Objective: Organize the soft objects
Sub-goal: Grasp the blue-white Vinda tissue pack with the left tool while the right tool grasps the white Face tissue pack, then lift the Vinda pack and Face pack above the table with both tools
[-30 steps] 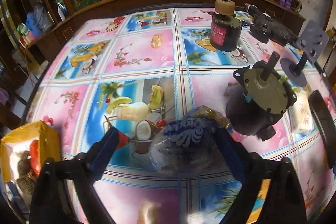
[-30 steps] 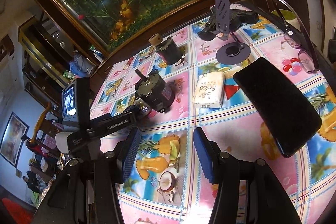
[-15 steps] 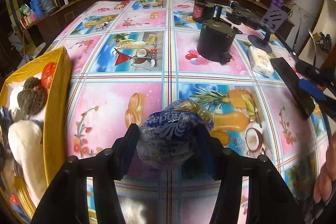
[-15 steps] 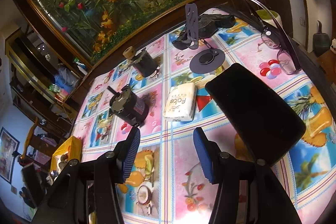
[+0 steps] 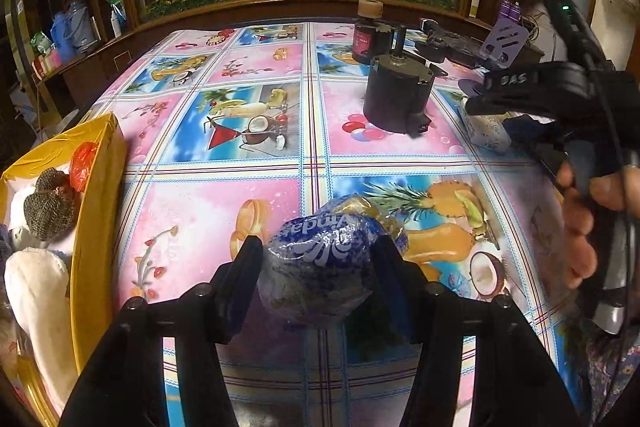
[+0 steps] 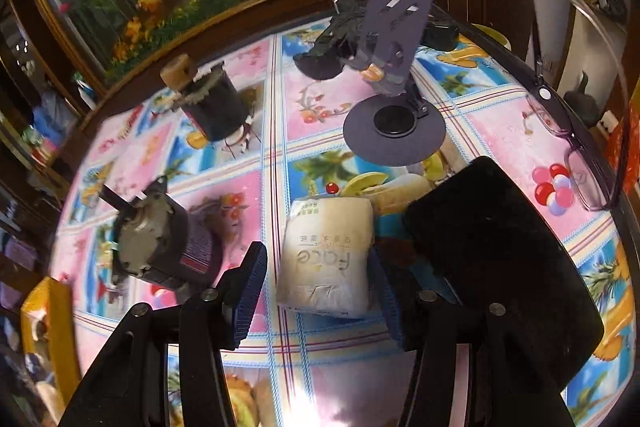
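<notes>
**Blue tissue pack held over the counter, white pack between open fingers**

The left gripper (image 5: 318,267) is clamped on a blue tissue pack (image 5: 320,267), its two fingers pressing the wrapper from both sides, above the near middle of the counter (image 5: 200,211) with its fruit-print cloth. At the left edge sits a yellow box (image 5: 96,227) that already contains a white cloth (image 5: 36,291), two dark scrubbers (image 5: 50,209) and a red plastic bag (image 5: 82,163).

The right gripper (image 6: 320,287) stands open around a white tissue pack (image 6: 326,259), which lies flat on the counter between the fingers; the right finger is just beside the pack's edge, the left finger apart from it. Whether either pad touches the pack cannot be told. Left of the pack stands a dark motor (image 6: 160,243), and just right of it lies a black phone (image 6: 500,267). Farther off are a purple phone stand (image 6: 396,131), a dark jar (image 6: 216,107) with a cork lid, and glasses (image 6: 576,163) at the right edge.
</notes>
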Demonstrator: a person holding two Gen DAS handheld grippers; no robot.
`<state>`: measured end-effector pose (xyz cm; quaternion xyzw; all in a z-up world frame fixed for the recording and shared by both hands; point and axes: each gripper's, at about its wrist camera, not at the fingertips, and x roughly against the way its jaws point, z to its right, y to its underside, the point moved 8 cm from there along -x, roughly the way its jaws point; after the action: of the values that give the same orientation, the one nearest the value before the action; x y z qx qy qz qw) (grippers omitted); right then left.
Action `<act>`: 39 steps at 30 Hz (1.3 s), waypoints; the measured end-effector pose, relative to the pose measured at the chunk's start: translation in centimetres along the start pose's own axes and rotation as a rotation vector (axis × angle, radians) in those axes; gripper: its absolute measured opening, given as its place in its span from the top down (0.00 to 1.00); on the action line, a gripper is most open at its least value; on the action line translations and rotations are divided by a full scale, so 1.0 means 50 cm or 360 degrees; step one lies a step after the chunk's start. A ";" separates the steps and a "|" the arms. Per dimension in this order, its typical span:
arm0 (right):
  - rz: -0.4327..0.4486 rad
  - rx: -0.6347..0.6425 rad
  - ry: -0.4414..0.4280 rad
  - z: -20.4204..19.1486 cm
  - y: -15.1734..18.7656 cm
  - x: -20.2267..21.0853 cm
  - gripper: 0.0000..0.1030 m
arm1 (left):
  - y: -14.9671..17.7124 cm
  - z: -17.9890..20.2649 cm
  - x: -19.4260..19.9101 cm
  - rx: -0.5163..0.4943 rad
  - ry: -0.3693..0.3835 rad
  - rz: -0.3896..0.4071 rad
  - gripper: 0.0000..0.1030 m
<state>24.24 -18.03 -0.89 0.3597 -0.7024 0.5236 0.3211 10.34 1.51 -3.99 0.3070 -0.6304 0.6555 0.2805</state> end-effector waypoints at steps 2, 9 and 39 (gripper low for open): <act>0.0012 0.0083 0.0096 -0.005 0.008 -0.008 0.53 | 0.000 -0.002 0.000 0.0012 0.0012 -0.0007 0.45; -0.0037 0.0122 -0.0008 -0.016 0.069 0.039 0.57 | 0.002 -0.006 0.001 0.0037 0.0040 -0.0016 0.45; 0.0071 0.0383 -0.0264 -0.120 0.191 0.128 0.56 | -0.016 -0.030 0.034 0.0068 -0.0035 0.0138 0.50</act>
<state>13.24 -11.50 1.07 0.4220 -0.6665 0.5795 0.2047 9.76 2.99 -2.19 0.2923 -0.6321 0.6769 0.2382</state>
